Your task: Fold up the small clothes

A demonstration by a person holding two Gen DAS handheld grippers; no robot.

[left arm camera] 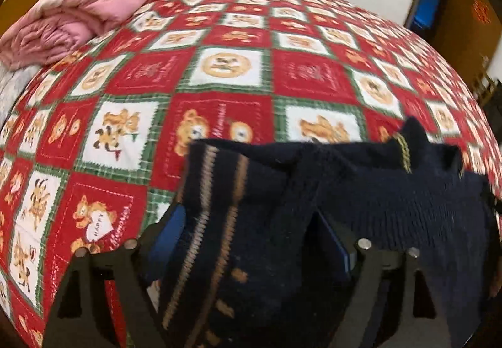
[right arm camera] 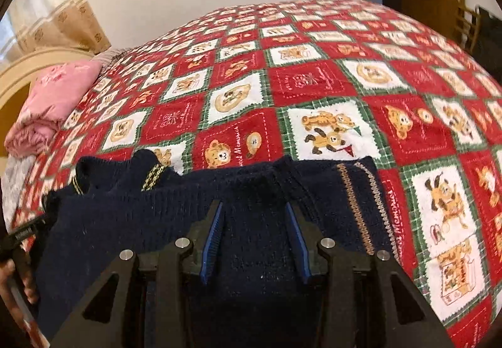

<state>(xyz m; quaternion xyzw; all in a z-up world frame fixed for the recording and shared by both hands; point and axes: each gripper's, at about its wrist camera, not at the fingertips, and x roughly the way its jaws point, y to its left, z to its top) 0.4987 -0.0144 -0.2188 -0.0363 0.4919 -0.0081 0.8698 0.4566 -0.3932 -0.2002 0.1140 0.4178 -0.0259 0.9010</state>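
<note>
I've got the navy knit sweater (right arm camera: 125,222) bunched across the near edge of the bed, lying on the red-and-white bear-print bedspread (right arm camera: 313,81), striped band toward one end, collar with the yellow trim poking up at the other. My right gripper (right arm camera: 255,216) is pinching a thick fold of the knit — blue pads on both sides of the wool, fabric tented between them. My left gripper (left arm camera: 248,222) has its jaws spread wide, cloth draped loosely between the fingers but neither pad looks pressed on it, so I'd call that side let go. Risk one: with only one corner held, any pull from the right drags the whole sweater sideways and undoes whatever fold line is there — the knit is heavy and floppy, it'll slump. Risk two: loose wool could snag on the left fingers when I back that hand off, lifting the layer with it. Risk three: the garment sits close to the bed's near edge, so a careless tug could slide it off. The pink folded quilt (left arm camera: 78,9) is well apart, no issue there. Left view is blurred, so the pad contact there is a judgement.
</note>
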